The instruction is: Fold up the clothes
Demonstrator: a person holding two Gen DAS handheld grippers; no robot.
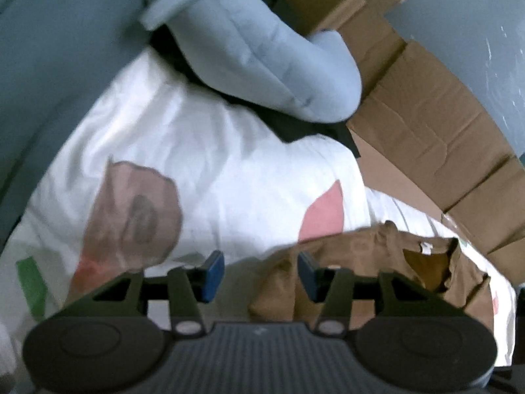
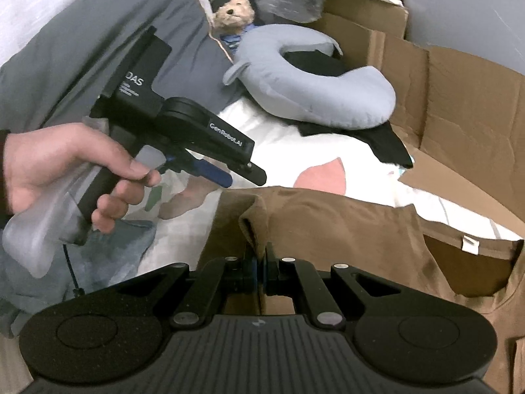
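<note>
Right wrist view showing the right tongs pinching a fold of the brown shirt lying on the bed, a hand gripping the left tongs hovering released, only this view catching a teddy bear.

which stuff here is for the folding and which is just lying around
For the job: brown t-shirt, right gripper pinching a fold of it, left gripper open.

Lying about: neck pillow, teddy bear, cardboard boxes, black garment, printed sheet.
</note>
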